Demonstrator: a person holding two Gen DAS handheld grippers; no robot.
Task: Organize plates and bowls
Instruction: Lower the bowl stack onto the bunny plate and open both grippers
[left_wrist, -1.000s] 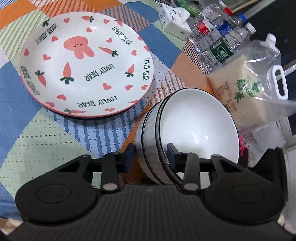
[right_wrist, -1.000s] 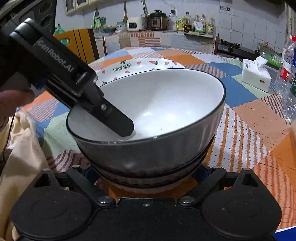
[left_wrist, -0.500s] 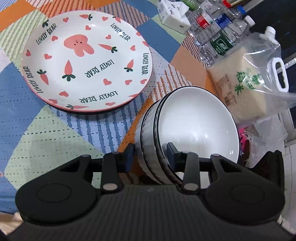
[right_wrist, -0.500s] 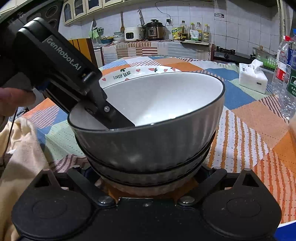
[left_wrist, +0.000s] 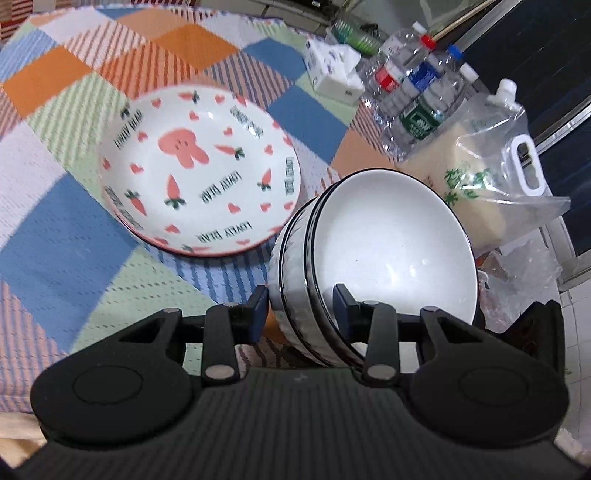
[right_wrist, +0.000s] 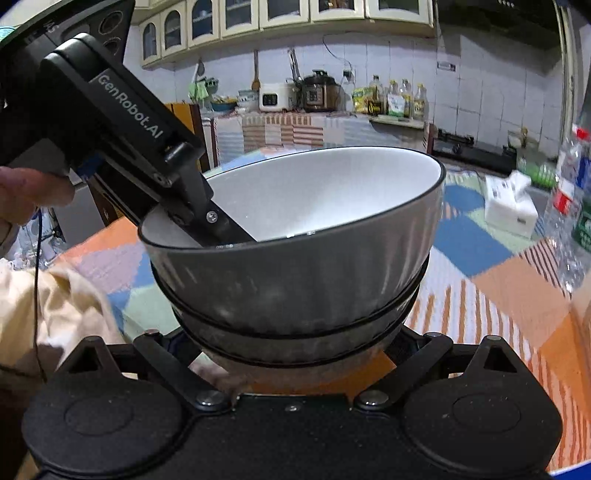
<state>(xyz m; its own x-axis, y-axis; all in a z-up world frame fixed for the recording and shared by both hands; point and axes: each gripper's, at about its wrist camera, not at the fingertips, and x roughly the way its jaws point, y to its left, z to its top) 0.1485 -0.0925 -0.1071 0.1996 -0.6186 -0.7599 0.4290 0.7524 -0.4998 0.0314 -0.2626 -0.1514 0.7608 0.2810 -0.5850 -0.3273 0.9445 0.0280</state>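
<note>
A stack of white bowls with black rims (left_wrist: 384, 251) is held up off the table and tilted. My left gripper (left_wrist: 299, 304) is shut on the stack's near rim, one finger inside the top bowl and one outside. In the right wrist view the bowl stack (right_wrist: 303, 266) fills the middle, and the left gripper's finger (right_wrist: 218, 225) reaches inside the top bowl. My right gripper (right_wrist: 295, 347) has its fingers at either side of the stack's base; the tips are hidden. A white plate with pink rabbit and carrots (left_wrist: 199, 173) lies on the patchwork tablecloth (left_wrist: 62, 236), left of the bowls.
Several water bottles (left_wrist: 417, 96), a tissue pack (left_wrist: 336, 70) and a clear bag of rice (left_wrist: 484, 184) stand at the table's right side. A cream cloth (right_wrist: 48, 310) hangs at the near left edge. A kitchen counter (right_wrist: 317, 118) is behind.
The bowl stack has risen and tilted further, carried by both grippers. The plate now sits farther off in the left wrist view.
</note>
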